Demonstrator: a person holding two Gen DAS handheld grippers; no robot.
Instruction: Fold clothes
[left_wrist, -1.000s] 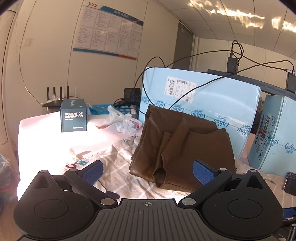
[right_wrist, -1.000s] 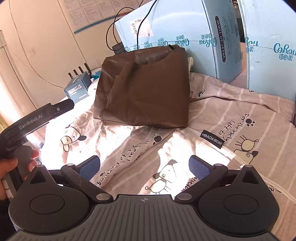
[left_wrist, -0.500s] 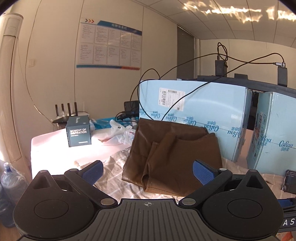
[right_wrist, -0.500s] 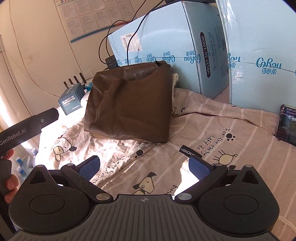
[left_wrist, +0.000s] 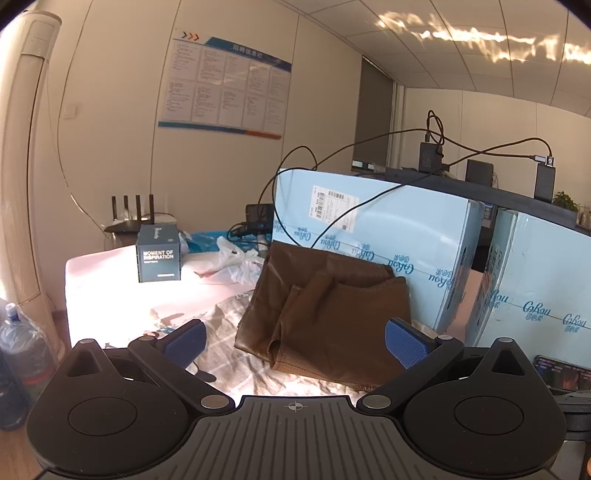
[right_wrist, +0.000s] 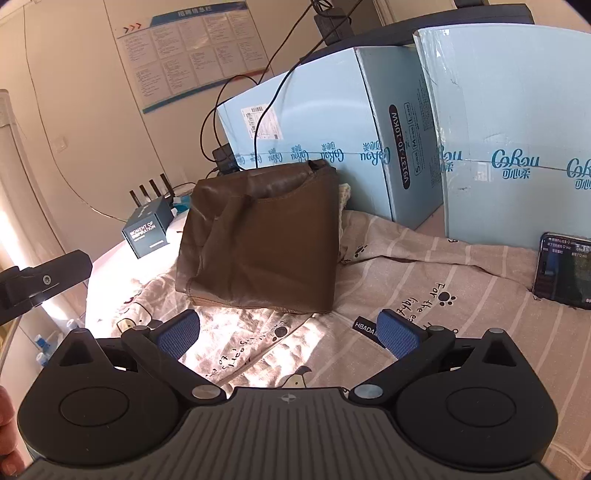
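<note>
Both grippers spread — folded garment (left_wrist: 325, 314) ahead

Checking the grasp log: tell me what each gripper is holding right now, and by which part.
Nothing is held. The left gripper and right gripper are both open and empty, short of the folded brown garment lying on the printed sheet.

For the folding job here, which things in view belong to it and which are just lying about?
Belongs to the job:
brown garment, folded on the printed sheet
left gripper, open
right gripper, open

Lying about:
dark box
blue cartons
phone
plastic bag
router
water bottle
</note>
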